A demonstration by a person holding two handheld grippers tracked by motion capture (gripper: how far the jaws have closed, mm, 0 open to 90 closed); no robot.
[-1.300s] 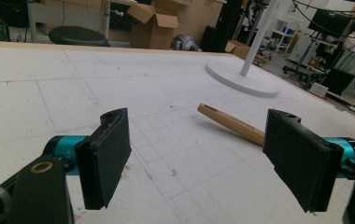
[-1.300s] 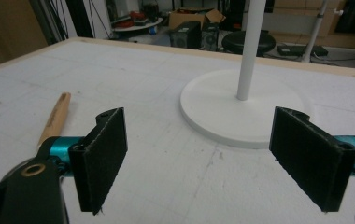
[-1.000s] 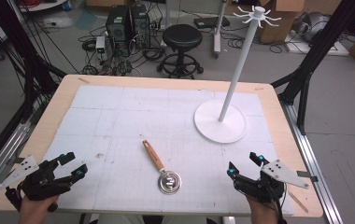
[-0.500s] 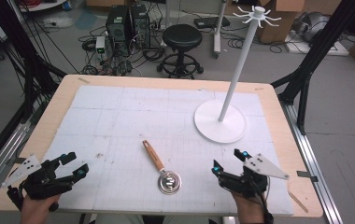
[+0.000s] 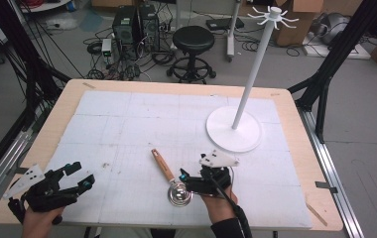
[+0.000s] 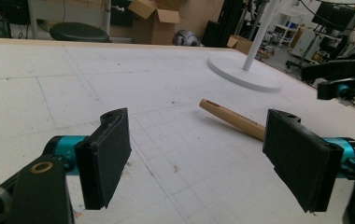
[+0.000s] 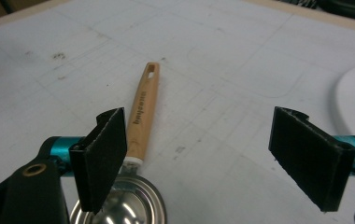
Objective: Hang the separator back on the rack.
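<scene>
A scoop with a wooden handle (image 5: 162, 165) and a shiny metal bowl (image 5: 180, 196) lies on the white mat near the table's front. My right gripper (image 5: 185, 181) sits just right of the bowl, pointing left at it, jaws open and empty. In the right gripper view the handle (image 7: 143, 112) runs away from me and the bowl (image 7: 124, 207) lies by the left pad; the gripper (image 7: 213, 158) touches neither. My left gripper (image 5: 83, 174) rests open at the front left. In the left gripper view its jaws (image 6: 196, 158) frame bare mat, with the handle (image 6: 231, 119) beyond.
A white hook stand rises from a round base (image 5: 233, 130) at the right back of the mat, its pole (image 5: 253, 64) topped with hooks. The wooden table edge (image 5: 176, 87) borders the mat. A black stool (image 5: 192, 39) and boxes stand on the floor behind.
My right gripper has moved left along the table's front, from the right corner to beside the scoop's bowl. The left gripper and the scoop have stayed put.
</scene>
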